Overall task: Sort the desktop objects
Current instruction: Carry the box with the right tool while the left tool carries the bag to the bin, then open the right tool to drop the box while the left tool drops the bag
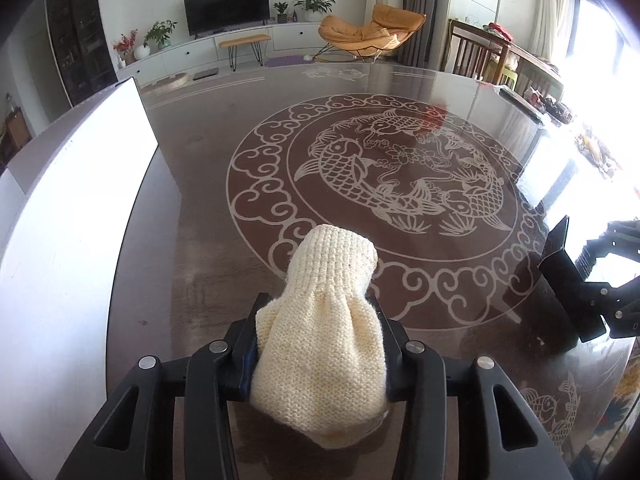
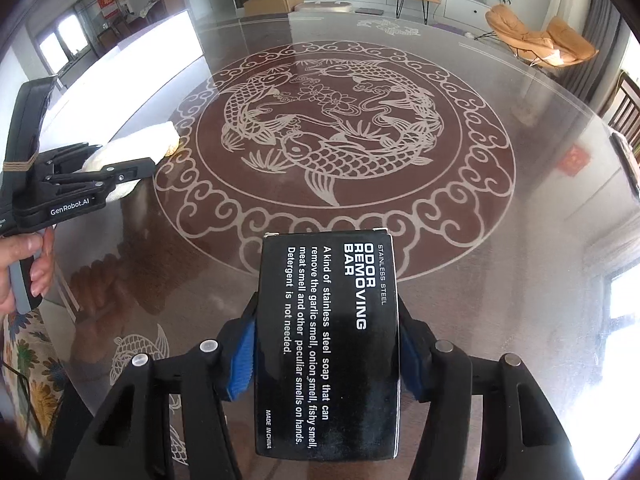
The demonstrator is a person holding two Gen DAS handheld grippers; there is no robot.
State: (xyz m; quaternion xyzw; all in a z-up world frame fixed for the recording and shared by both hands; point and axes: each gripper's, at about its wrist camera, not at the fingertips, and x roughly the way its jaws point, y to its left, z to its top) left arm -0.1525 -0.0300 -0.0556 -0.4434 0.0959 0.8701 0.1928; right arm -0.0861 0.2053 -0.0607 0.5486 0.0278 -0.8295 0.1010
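The glass table (image 2: 500, 240) lies bare ahead of both grippers; a white panel (image 1: 80, 200) blocks its left edge.

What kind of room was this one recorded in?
Likely a home living room: a wall television over a low cabinet, an orange lounge chair, and a glass-topped table with a carp pattern.

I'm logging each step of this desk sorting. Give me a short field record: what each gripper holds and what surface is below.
left gripper: jaws shut on cream knitted glove
right gripper: jaws shut on black odor removing bar box
surface: glass-topped table with fish pattern
hand: left hand visible on the left gripper's handle
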